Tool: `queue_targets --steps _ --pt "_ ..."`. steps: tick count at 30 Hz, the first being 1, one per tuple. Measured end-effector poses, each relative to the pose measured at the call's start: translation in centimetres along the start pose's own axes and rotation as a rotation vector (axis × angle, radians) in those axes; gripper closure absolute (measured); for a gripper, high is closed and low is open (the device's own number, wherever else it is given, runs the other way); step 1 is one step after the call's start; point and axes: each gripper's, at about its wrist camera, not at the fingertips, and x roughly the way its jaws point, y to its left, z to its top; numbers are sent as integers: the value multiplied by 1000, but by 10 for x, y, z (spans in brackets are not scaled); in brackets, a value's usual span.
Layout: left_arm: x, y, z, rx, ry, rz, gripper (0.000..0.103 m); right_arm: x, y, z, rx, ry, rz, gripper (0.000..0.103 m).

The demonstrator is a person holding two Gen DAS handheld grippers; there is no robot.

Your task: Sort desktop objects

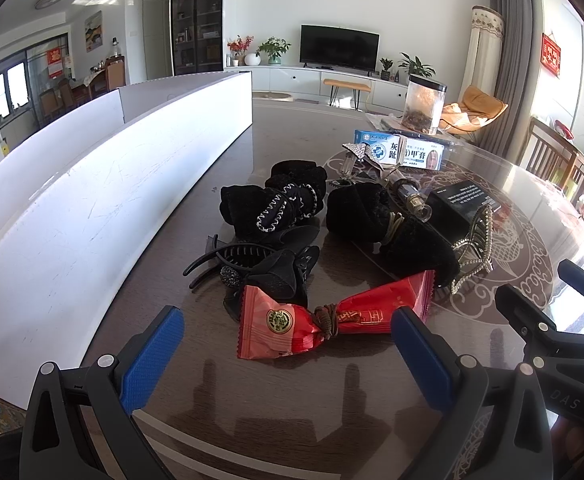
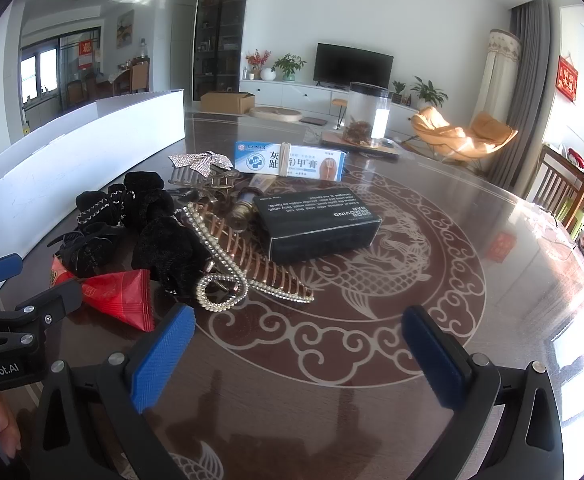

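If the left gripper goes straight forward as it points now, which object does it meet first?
Most likely the red candy wrapper. It lies on the table directly ahead of the open left gripper, between the lines of its two fingers. The black hair claw lies just behind it. Exact depth is unclear.

On the table: 2 black scrunchies, 4 hair clips, 2 red packets, 2 boxes, 1 vial, 1 jar, 1 white bin.

A dark glossy table with a pale fish pattern holds a white box, black hair scrunchies, hair claws, a red candy wrapper, a black box, a blue-white medicine box and a clear jar.
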Motion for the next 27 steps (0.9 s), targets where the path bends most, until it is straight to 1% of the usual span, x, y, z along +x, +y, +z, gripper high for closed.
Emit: queue_targets --steps 27 --pt "0 -3 0 3 -1 -5 0 0 0 0 0 1 0 0"
